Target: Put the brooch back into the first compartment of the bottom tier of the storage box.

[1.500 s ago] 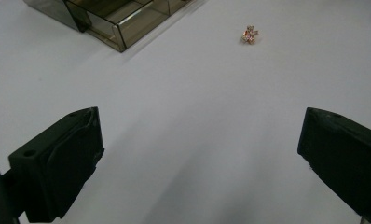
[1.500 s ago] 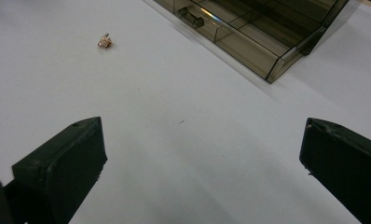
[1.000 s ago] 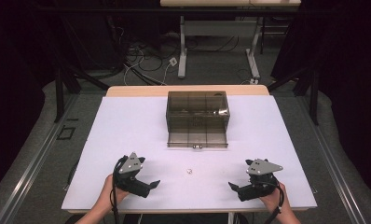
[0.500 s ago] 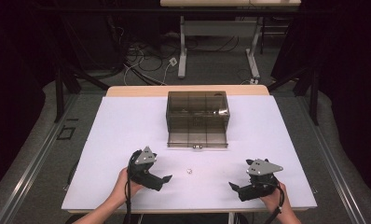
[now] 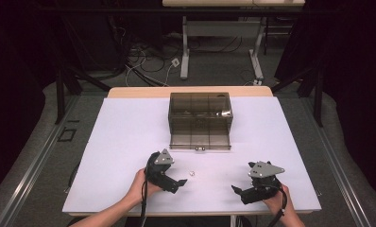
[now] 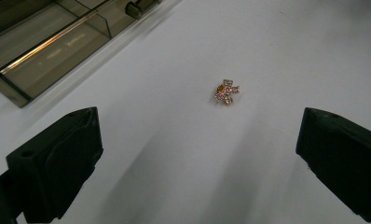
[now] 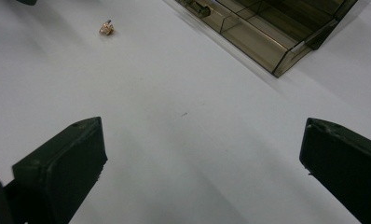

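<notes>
A small gold-coloured jewelled trinket is lying on the white table, near the middle of the front half and just in front of a smoky transparent compartment box that is sitting toward the table's back edge. The left gripper, held in a hand, is hovering just beside the trinket on its front-left side, jaws spread wide and gripping nothing; in the left gripper view the trinket is lying ahead of the two black jaws and between them, not touching either. The right gripper is sitting near the table's front right corner, well apart from the trinket, its jaws likewise parted and empty. The box's front wall is carrying faint embossed lettering in the left gripper view, too blurred to read.
</notes>
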A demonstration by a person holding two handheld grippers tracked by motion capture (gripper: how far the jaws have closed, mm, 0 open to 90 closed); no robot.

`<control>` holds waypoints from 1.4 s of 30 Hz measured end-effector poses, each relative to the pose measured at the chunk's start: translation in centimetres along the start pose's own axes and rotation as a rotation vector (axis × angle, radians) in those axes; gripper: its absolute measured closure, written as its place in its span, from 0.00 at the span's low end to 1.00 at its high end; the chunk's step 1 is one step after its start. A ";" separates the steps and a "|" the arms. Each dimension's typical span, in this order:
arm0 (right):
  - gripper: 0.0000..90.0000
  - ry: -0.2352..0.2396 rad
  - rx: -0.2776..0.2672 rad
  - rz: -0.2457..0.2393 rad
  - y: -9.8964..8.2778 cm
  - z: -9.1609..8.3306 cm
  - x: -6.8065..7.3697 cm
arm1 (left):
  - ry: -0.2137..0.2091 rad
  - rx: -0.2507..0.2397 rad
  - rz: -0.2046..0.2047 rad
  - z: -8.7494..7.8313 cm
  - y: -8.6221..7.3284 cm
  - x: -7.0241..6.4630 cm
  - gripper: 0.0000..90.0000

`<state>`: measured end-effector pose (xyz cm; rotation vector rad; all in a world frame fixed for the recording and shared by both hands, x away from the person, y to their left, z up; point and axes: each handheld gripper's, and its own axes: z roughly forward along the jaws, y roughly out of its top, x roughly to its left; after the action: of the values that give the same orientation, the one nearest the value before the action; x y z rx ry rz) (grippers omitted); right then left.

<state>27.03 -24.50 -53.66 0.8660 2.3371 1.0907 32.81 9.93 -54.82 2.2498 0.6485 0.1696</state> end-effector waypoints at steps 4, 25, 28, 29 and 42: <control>0.00 -0.005 0.007 -0.017 0.0 -0.1 0.1 | -0.016 0.003 0.018 0.8 0.4 -0.5 0.02; 0.00 0.011 0.010 -0.012 -0.2 0.2 0.0 | -0.051 0.018 -0.011 3.1 1.8 -0.8 0.49; 0.00 0.010 0.011 -0.017 -0.2 0.2 0.0 | -0.042 0.019 0.012 3.3 1.9 -0.9 0.55; 0.00 0.006 0.019 -0.020 -0.1 0.1 0.0 | -0.042 0.018 0.012 3.3 1.9 -0.9 0.57; 0.00 0.012 0.024 -0.019 -0.1 0.1 0.0 | -0.034 0.012 0.029 3.6 1.7 -1.1 0.75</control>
<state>27.07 -24.52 -53.85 0.8460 2.3678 1.0651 33.70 6.12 -56.02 2.2694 0.6002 0.1419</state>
